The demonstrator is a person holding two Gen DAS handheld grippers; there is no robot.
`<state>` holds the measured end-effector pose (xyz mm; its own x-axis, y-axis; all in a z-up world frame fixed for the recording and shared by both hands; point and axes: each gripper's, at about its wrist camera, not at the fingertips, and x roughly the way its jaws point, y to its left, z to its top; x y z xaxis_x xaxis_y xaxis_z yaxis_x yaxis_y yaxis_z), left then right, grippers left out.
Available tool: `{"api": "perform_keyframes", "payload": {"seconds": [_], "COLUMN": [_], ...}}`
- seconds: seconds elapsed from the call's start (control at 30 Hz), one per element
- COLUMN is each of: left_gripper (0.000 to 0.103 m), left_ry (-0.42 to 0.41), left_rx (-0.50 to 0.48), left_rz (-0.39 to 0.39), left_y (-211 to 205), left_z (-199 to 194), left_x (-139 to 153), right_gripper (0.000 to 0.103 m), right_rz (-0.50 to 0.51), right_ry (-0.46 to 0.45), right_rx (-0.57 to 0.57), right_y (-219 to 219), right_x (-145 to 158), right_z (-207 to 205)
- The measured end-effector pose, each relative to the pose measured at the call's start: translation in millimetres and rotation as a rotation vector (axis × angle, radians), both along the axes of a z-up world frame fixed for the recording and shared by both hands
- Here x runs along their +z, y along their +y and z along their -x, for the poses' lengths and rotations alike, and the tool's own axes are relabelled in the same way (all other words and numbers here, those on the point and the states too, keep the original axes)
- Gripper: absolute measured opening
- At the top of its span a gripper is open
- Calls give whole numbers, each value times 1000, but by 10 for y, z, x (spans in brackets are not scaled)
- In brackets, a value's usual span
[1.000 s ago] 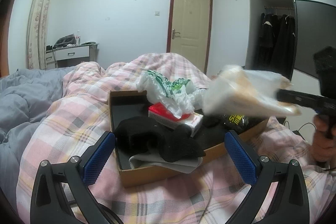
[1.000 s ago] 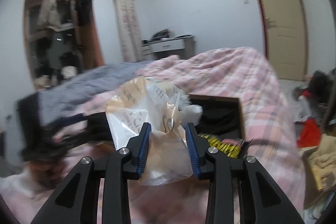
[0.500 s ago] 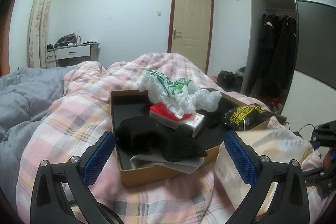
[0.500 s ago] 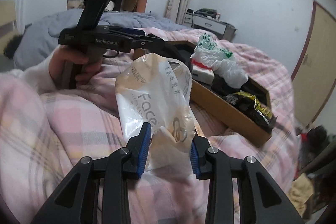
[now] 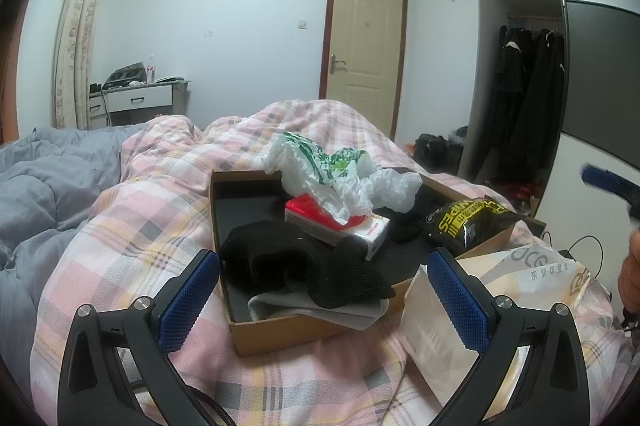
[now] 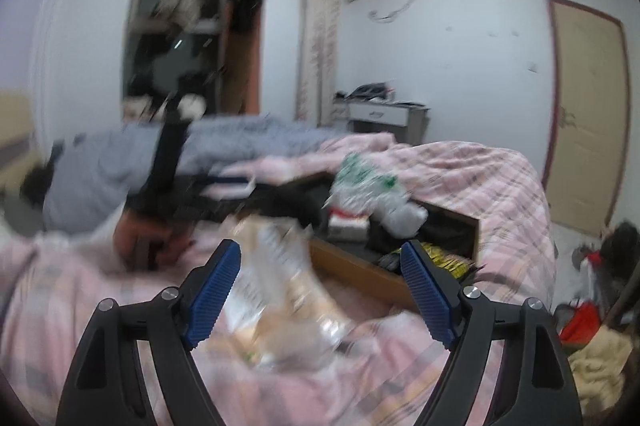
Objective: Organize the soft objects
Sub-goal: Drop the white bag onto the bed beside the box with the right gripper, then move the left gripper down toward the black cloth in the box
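**Face-towel pack let go on the bed**

The right gripper point(image 6: 320, 290) had just spread wide, releasing the beige pack point(image 5: 520, 278) it had clamped a moment before; the pack lay on the pink plaid quilt point(image 5: 132, 226), just beside the cardboard box point(image 5: 320, 330). One item seemed sorted out. The box held black socks point(image 5: 304, 266), a red tissue pack point(image 5: 340, 226), a crumpled plastic bag point(image 5: 340, 174) and black wipes point(image 5: 468, 222). The left gripper point(image 5: 324, 302) hovered open, empty.

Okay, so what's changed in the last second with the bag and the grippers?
The right gripper took the beige bag out of the box, set it on the quilt beside it, then opened, letting go. The left gripper stayed open, and the box contents stayed put.
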<state>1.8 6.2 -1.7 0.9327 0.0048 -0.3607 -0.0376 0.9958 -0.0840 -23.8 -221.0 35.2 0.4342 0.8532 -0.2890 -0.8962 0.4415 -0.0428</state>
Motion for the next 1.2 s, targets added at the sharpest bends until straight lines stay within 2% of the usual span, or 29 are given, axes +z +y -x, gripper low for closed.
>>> {"api": "perform_keyframes", "payload": {"seconds": [0.13, 0.33, 0.47, 0.57, 0.77, 0.93, 1.03, 1.2], "left_gripper": [103, 103, 103, 103, 103, 103, 103, 103], "left_ry": [0, -1, -1, -14, -56, -58, -28, 38], "left_rx": [0, 0, 2, 15, 74, 107, 108, 116], "left_rz": [1, 1, 2, 15, 107, 156, 146, 79], "left_y": [0, 0, 1, 27, 226, 326, 310, 188], "left_z": [-2, -1, -3, 15, 74, 74, -25, -276], "left_x": [-1, 0, 0, 3, 11, 28, 64, 133], "right_gripper": [90, 91, 91, 91, 91, 91, 92, 92], "right_rz": [-113, -193, -175, -93, -27, -48, -65, -87], "right_ry": [94, 201, 193, 185, 87, 91, 118, 167], "right_rx": [-153, -496, -604, -663, -686, -684, -687, -681], "right_y": [-63, -9, 159, 314, 226, 152, 122, 45], "right_x": [106, 47, -142, -264, -301, -298, -298, -316], "right_z": [-305, -726, -850, -884, -730, -726, -755, -848]}}
